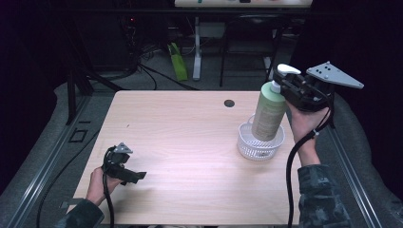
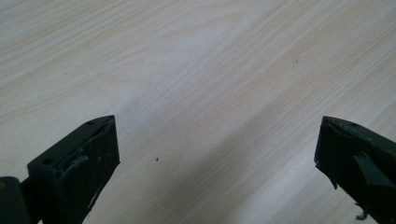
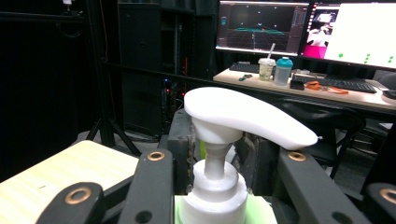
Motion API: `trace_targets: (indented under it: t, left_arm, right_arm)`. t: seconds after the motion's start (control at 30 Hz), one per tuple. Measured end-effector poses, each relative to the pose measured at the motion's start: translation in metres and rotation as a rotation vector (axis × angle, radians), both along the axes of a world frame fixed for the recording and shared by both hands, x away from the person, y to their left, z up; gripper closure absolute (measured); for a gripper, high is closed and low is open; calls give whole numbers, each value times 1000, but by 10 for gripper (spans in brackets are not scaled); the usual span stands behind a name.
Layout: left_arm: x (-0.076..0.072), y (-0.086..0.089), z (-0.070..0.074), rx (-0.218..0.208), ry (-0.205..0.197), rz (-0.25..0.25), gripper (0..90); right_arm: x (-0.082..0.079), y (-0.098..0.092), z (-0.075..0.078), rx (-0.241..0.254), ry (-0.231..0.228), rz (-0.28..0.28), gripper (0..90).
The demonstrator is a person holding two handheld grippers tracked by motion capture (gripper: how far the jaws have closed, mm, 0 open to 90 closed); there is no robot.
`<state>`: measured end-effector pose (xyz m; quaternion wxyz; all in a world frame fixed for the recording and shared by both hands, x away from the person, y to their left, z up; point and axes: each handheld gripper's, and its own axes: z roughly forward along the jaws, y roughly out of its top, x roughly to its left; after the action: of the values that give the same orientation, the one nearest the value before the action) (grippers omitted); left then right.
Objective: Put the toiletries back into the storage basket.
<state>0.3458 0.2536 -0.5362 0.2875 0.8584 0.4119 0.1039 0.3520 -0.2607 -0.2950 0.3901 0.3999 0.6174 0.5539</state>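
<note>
A pale green pump bottle (image 1: 269, 112) with a white pump head (image 1: 287, 70) hangs tilted over a white mesh basket (image 1: 247, 145), its base down inside the basket's rim and its top leaning toward the right. A label covers the bottle's front, but its print is too small and blurred to read, so no brand can be made out. The right hand-held gripper (image 1: 288, 86) is clamped on the bottle's neck just under the pump head; in the right gripper view the white collar and pump head (image 3: 247, 116) sit between the two black jaws, which press in from both sides. The person's right hand (image 1: 304, 121) holds that gripper from below, with the grey three-cornered plate (image 1: 335, 75) on top and a black cable trailing down past the sleeve. The basket stands on the right part of the light wood tabletop (image 1: 190, 137), near a small dark round hole (image 1: 229, 103) toward the far edge. Well apart, at the near left of the tabletop, the left hand-held gripper (image 1: 138, 176) rests low in the person's left hand (image 1: 97, 185); the left gripper view shows its jaws spread wide with bare wood grain between them, holding nothing. Behind the bottle in the right gripper view are monitors (image 3: 264, 28) and a desk with a keyboard and two cups; their screen text is unreadable.
</note>
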Motion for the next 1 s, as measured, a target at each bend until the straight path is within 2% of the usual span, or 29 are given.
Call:
trace_targets:
  t: [0.5, 1.0]
  left_arm:
    - [0, 1, 0, 1, 2, -3, 0]
    - [0, 1, 1, -1, 3, -8, 0]
  right_arm:
    - [17, 0, -5, -10, 10, -35, 680]
    - [26, -1, -17, -15, 33, -63, 680]
